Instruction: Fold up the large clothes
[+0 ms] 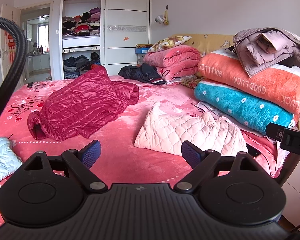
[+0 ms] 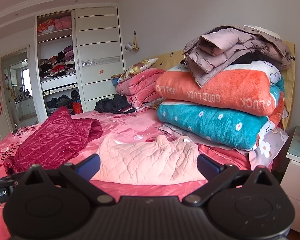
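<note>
Left tongs [image 1: 141, 153] and right tongs [image 2: 148, 165], both spread and holding nothing, above the near edge of the bed [image 1: 130, 164]; pale pink quilted garment [image 2: 148, 160] at lower centre of the right view, apparently folded; red down jacket [image 1: 80, 104] at centre left of the left view, loosely laid, seemingly unfolded; black jacket [image 1: 142, 73] crumpled at upper centre; judged: 1 item done, at least 2 left.

Left gripper [image 1: 141, 153]: jaws spread wide, blue pads [image 1: 91, 153] apart, nothing between them, held level, pointing forward.
Right gripper [image 2: 149, 165]: jaws likewise wide, empty, level; its body visible at the left wrist view's right edge.
</note>
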Action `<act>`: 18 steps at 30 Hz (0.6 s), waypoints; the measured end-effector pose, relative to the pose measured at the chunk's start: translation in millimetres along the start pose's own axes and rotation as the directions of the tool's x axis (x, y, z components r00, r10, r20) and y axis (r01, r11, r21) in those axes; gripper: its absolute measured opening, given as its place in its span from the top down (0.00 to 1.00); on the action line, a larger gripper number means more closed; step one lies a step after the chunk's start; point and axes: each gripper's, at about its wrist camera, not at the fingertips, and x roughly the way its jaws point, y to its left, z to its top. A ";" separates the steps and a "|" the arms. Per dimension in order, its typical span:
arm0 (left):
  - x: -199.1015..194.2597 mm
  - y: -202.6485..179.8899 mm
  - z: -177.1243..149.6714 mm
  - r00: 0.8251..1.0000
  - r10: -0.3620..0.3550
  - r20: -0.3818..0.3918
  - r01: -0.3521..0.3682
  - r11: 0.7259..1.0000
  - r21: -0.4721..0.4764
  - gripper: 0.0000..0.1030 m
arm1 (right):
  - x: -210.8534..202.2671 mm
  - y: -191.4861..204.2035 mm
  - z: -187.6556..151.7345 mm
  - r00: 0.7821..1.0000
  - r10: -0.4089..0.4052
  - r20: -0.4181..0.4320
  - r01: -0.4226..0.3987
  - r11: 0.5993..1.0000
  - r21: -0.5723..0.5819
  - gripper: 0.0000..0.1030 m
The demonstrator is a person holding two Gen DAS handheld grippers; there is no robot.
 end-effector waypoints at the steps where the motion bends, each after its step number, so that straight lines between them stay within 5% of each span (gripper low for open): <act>1: 0.9 -0.4 -0.3 1.000 0.001 -0.001 -0.001 1.000 -0.001 0.00 | 1.0 0.4 -0.9 1.000 0.002 -0.002 -0.002 1.000 -0.001 0.01; 18: 17.0 3.5 -5.9 0.999 0.014 -0.039 -0.015 1.000 -0.022 0.00 | 20.6 7.0 -14.5 0.999 0.031 -0.025 -0.031 0.999 -0.012 0.01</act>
